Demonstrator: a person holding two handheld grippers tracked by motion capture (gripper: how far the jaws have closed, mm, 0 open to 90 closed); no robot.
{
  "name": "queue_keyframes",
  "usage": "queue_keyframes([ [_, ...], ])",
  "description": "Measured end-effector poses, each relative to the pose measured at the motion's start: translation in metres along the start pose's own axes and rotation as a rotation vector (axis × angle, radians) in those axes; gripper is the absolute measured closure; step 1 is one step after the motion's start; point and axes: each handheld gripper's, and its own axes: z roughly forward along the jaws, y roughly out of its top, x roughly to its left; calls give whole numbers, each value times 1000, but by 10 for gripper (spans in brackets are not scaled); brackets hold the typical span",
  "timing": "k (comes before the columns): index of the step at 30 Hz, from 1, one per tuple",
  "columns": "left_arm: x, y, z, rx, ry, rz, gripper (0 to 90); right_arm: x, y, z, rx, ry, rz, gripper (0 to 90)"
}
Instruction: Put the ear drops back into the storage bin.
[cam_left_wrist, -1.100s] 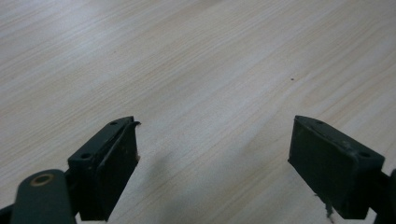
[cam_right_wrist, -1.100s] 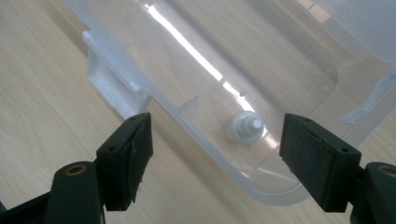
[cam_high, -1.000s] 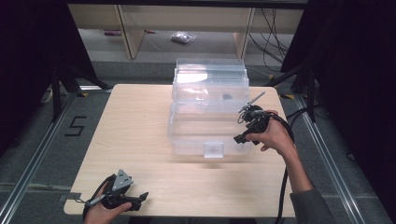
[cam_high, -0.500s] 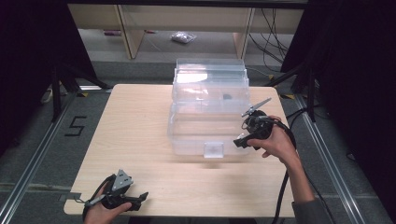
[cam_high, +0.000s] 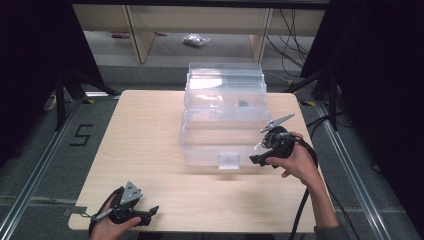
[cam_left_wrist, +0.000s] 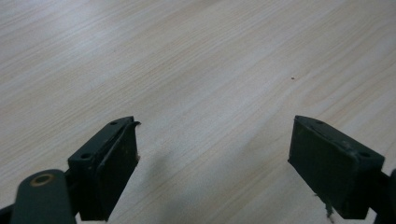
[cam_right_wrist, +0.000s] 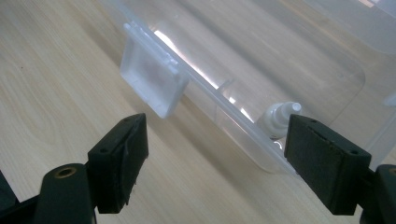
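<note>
- At about four o'clock on the table (cam_high: 150, 135), we hold the right gripper (cam_high: 264, 150) just beside the near right corner of the clear plastic box (cam_high: 222, 125). Its jaws stand wide with nothing between them and have just been opening.
- Along those jaws we see the box's front latch (cam_right_wrist: 152, 84) at eleven o'clock, hanging off the rim; we judge the gripper is lined up low to work that latch or the lid edge.
- A small white bottle (cam_right_wrist: 279, 116) lies inside the box, behind the clear wall.
- Down at seven o'clock, our left gripper (cam_high: 142, 216) rests on the table edge, jaws wide and empty, likely parked clear.
- We read a "5" marked on the floor (cam_high: 80, 135) at nine o'clock; the box bears no legible label.
</note>
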Motion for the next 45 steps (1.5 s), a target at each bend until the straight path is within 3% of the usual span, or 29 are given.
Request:
queue_keyframes([
  [7,0,0,0,0,1,0,149,3,-7,0,-35,13,-24,225],
  [9,-1,0,1,-14,0,-16,150,6,-9,1,-46,10,-11,225],
  [10,0,0,0,1,1,1,150,7,-11,1,-50,14,-16,221],
  [11,-1,0,1,-15,-2,-18,150,7,-11,1,-50,14,-16,221],
  [15,0,0,0,1,1,0,150,9,-15,3,-67,13,-20,220],
  [16,-1,0,1,-13,-2,-16,150,10,-16,3,-66,11,-16,220],
  [17,0,0,0,1,1,0,150,13,-17,4,-60,16,1,220],
  [22,-1,0,0,-6,-2,-8,150,13,-20,4,-84,17,-45,221],
  [25,-1,0,0,-5,0,-6,150,18,-23,4,-72,23,-19,223],
  [30,-2,0,1,-21,-6,-23,150,20,-29,5,-105,13,-65,221],
  [33,-2,0,1,-21,-6,-23,150,21,-32,4,-95,16,-55,221],
  [34,0,0,0,-1,2,-1,150,22,-33,4,-108,15,-54,222],
  [40,0,0,0,-1,2,1,150,27,-38,2,-99,6,-24,221],
  [41,0,0,0,-1,2,1,150,27,-38,2,-99,6,-24,221],
  [42,0,0,-1,-1,2,0,150,27,-40,3,-111,5,-54,218],
  [45,0,0,0,-3,6,0,150,28,-41,4,-106,-1,-51,215],
])
